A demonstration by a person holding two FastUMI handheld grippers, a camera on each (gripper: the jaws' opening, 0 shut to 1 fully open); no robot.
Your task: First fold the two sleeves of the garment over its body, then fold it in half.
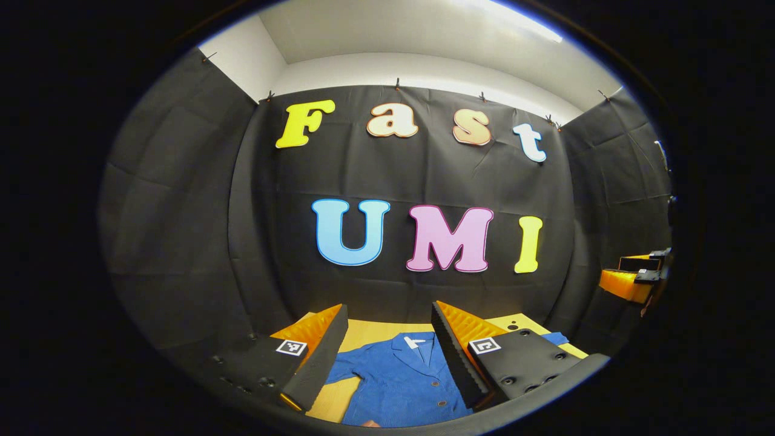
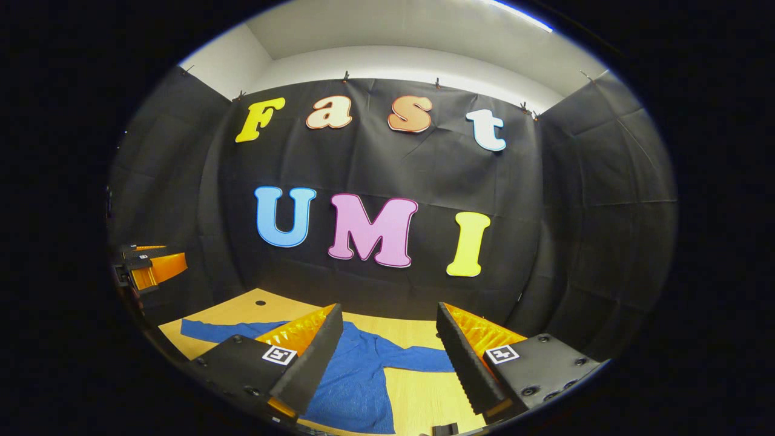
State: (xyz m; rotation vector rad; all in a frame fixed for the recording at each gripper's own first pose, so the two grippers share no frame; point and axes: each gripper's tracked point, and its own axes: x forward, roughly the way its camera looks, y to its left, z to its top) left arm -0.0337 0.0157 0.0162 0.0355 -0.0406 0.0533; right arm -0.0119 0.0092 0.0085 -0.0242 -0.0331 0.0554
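A blue garment (image 1: pixel 399 378) is seen spread flat on the wooden table (image 1: pixel 369 330), collar at the far side, with a small white neck label (image 1: pixel 413 342) too small to be read. Its near hem is cut off. The left gripper (image 1: pixel 387 351) and right gripper (image 2: pixel 387 357) are held wide apart above it, grasping nothing.
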